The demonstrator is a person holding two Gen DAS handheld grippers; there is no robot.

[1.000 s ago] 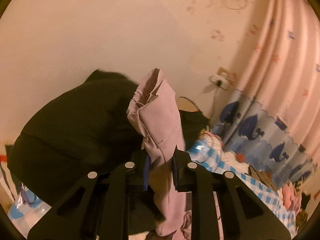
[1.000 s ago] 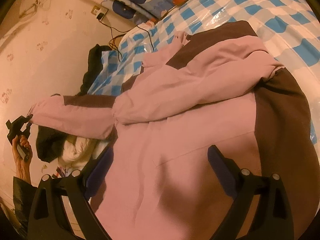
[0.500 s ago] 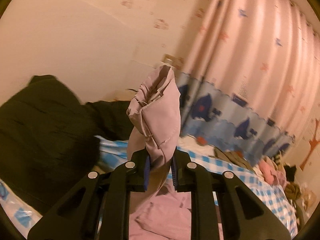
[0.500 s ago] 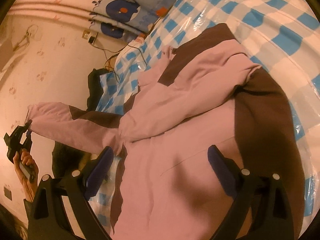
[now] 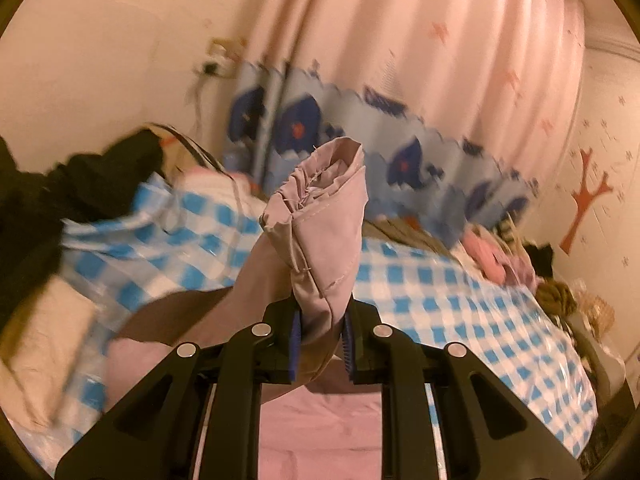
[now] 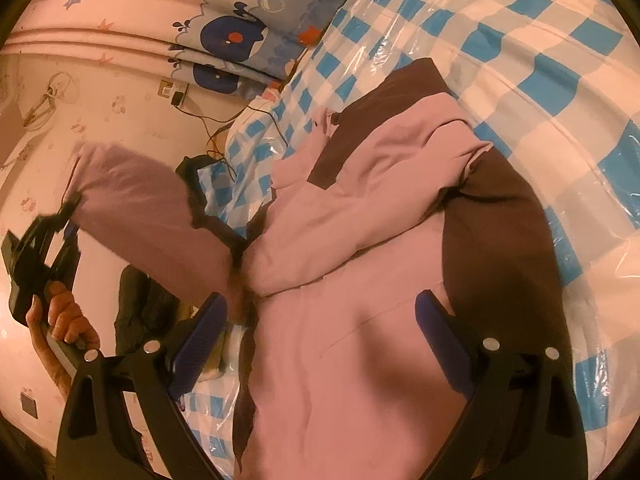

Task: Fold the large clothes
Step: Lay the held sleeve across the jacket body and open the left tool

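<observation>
**Camera setup: two wrist fisheyes**

Left wrist view: sits just behind the left gripper [image 5: 320, 344], looks forward and slightly down across the bed [image 5: 460, 304] toward the curtain [image 5: 400, 60] at 12 o'clock. Sleeve [image 5: 324, 240] fills the centre, very near.

Right wrist view: sits behind the right gripper [image 6: 320, 332], angled down onto the jacket [image 6: 360, 280], close. Curtain at 11 o'clock, wall at 9 o'clock.

Shared: sleeve [image 6: 152, 208], bed [image 6: 540, 60], curtain [image 6: 240, 32], outlet [image 5: 218, 60] [image 6: 174, 92]. The left gripper [image 6: 70, 204] shows in the right view at 9 o'clock.
</observation>
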